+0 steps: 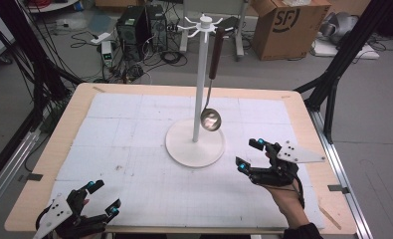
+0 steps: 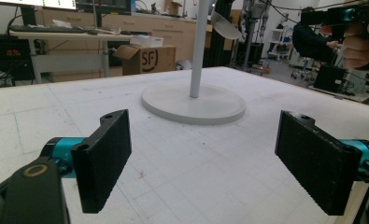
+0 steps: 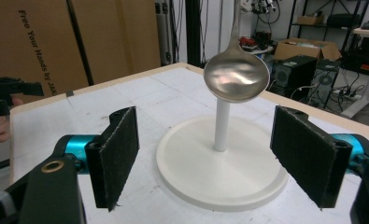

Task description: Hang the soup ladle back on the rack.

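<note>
A white stand (image 1: 196, 142), a round base with an upright pole and a ring of small hooks at the top, is sitting near the middle of the white gridded mat (image 1: 129, 149) that is covering the wooden table (image 1: 67, 129); a metal ladle (image 1: 211, 112) with a dark wooden handle is hanging from one of the hooks, its shiny bowl dangling just beside the pole and above the base, not touching it. The right gripper (image 1: 249, 154) is hovering just to the right of the base, held in the person's right hand (image 1: 286, 194), with its jaws standing wide apart and nothing between them; in the right gripper view the two black pads are framing the base (image 3: 219, 163) and the ladle's bowl (image 3: 236, 77) is hanging ahead of them, in front of the pole. The left gripper (image 1: 104, 196) is sitting low at the near left corner of the mat, well apart from the stand, its jaws also spread wide and gripping nothing; in the left gripper view its pads are flanking bare mat (image 2: 182, 158), with the stand's base (image 2: 194, 102) farther off and the other hand (image 2: 359, 46) showing at the upper right. Beyond the table, a cardboard box (image 1: 283, 25) and tangled cables (image 1: 149, 55) are lying on the floor.
</note>
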`<state>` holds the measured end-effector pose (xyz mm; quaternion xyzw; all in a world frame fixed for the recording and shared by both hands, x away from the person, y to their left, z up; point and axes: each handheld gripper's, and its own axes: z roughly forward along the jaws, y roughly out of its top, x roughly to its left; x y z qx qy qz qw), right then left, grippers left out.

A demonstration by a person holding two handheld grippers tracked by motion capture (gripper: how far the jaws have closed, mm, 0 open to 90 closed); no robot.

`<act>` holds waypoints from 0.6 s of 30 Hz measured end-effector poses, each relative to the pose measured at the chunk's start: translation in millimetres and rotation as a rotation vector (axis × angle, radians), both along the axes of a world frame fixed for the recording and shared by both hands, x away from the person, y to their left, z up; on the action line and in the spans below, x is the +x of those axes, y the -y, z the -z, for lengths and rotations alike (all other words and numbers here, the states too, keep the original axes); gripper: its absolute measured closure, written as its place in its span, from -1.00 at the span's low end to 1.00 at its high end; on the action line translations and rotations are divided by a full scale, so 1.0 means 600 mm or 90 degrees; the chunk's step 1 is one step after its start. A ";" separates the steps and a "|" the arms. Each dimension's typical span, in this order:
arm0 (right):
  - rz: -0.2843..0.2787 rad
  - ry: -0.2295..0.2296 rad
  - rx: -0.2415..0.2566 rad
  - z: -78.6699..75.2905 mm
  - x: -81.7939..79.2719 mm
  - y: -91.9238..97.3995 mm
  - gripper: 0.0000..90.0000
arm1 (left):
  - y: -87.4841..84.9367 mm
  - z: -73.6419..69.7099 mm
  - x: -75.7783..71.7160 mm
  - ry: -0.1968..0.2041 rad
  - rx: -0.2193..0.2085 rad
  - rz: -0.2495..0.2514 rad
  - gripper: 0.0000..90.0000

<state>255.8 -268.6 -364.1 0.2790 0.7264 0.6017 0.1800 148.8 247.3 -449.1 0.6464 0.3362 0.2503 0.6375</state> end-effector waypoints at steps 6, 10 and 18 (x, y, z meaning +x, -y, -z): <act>0.010 -0.008 0.003 0.023 -0.010 0.002 -0.49 | 0.000 0.000 0.000 0.001 -0.001 0.000 -0.58; 0.019 -0.009 0.016 0.037 -0.021 0.008 -0.49 | 0.000 -0.001 -0.001 0.003 -0.001 0.000 -0.58; 0.039 -0.004 0.008 0.064 -0.048 0.013 -0.50 | 0.003 -0.002 -0.003 0.006 0.000 0.004 -0.58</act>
